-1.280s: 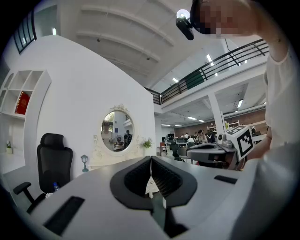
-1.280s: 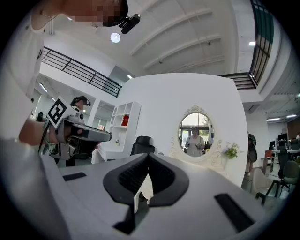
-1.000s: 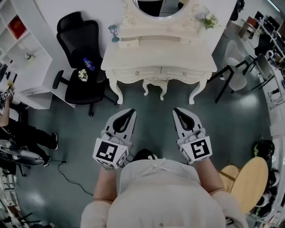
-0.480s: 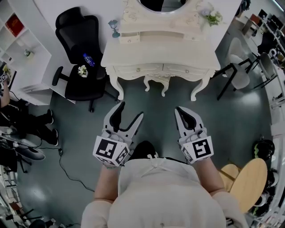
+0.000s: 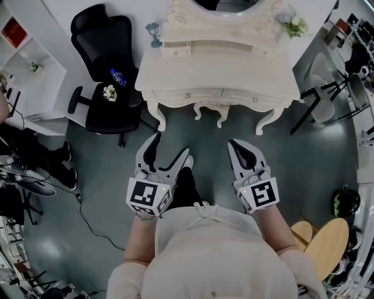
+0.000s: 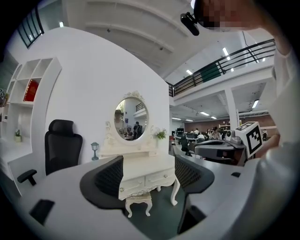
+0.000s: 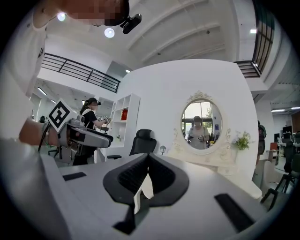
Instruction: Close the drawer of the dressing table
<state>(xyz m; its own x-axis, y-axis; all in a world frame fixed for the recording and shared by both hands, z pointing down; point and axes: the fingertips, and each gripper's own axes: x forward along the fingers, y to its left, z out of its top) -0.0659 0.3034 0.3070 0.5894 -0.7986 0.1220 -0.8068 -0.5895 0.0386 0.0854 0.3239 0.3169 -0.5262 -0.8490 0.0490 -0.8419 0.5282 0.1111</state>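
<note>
The person stands well back from the dressing table (image 5: pixel 216 70) with both grippers held level and aimed at its front, which reads as an approach rather than a push. The left gripper (image 5: pixel 172 143) has just been opening its jaws; they now stand spread wide with nothing between them, probably readied to bear on a drawer front. The right gripper (image 5: pixel 232 143) has its jaws tip to tip and holds nothing. The two front drawers (image 5: pixel 188 95) look flush. A small upper drawer (image 5: pixel 169 51), left of the mirror (image 5: pixel 225 3), seems to jut out, though that is not certain. No object stands in the path. A black office chair (image 5: pixel 108 64) carrying a bottle (image 5: pixel 117 76) sits just beside the table's left leg, off to the side, as does a floor cable (image 5: pixel 87 225)
</note>
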